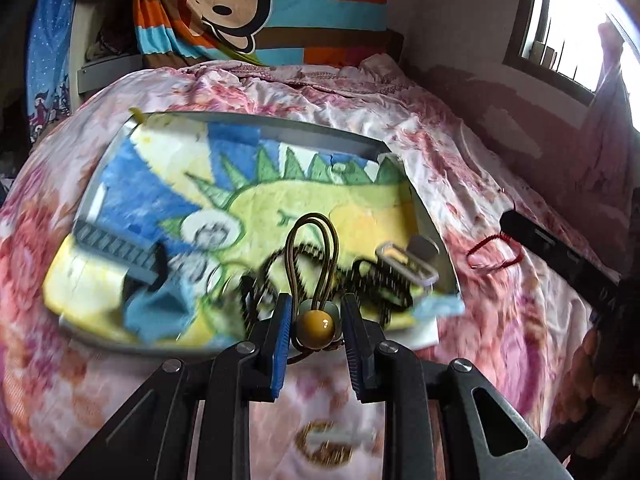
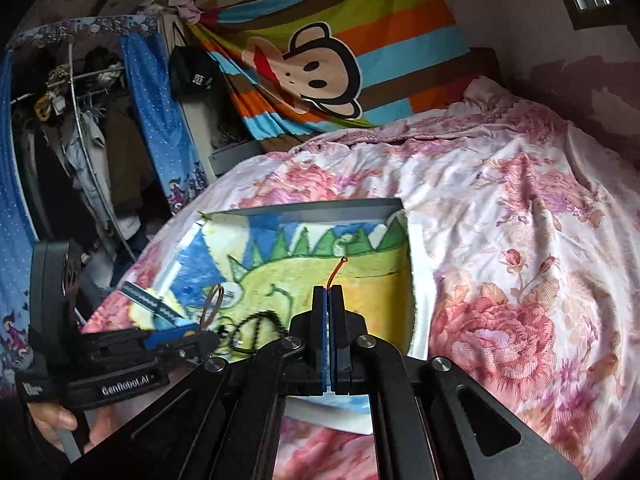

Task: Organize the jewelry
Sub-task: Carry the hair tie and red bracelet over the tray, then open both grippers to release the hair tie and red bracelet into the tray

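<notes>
On the floral bed (image 2: pixel 500 240), a shallow grey tray (image 1: pixel 320 130) lined with a dinosaur towel (image 1: pixel 280 200) collects the jewelry: black beaded strings (image 1: pixel 384 280) and a silver clip (image 1: pixel 406 266). My left gripper (image 1: pixel 316 320), jaws parted, brackets the amber-bead cord loop (image 1: pixel 314 326) just over the tray's near edge, seemingly for release. My right gripper (image 2: pixel 328 300) pinches a thin orange thread (image 2: pixel 337 270). A red cord (image 1: pixel 494 252) waits outside.

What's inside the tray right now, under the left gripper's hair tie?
The tray is lined with a dinosaur towel. On it lie black beaded strands, a grey comb and a clip. The tray floor is covered.
</notes>
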The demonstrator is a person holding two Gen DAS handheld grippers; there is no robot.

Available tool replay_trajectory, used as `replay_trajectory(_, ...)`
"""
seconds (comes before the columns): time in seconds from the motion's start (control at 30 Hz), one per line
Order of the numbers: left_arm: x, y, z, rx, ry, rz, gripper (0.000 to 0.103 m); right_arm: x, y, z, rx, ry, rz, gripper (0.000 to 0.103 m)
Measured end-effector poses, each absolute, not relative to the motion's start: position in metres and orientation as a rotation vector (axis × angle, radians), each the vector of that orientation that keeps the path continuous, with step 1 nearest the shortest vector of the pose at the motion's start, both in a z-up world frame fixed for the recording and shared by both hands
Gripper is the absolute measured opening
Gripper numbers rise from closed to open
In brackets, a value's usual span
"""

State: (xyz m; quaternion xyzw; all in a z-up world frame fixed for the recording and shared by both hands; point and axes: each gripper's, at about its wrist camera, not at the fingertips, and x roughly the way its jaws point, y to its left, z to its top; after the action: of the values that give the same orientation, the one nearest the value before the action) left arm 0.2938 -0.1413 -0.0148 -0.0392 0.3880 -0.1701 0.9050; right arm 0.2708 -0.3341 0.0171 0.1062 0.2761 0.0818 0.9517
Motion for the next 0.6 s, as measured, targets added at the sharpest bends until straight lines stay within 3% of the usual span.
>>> replay_trajectory(0.6, 0.328, -0.16, -0.048, -0.075, 0.912, -0.297, 0.024, 0.289, -0.337, -0.029, 0.175, 0.759, 0.118, 0.002)
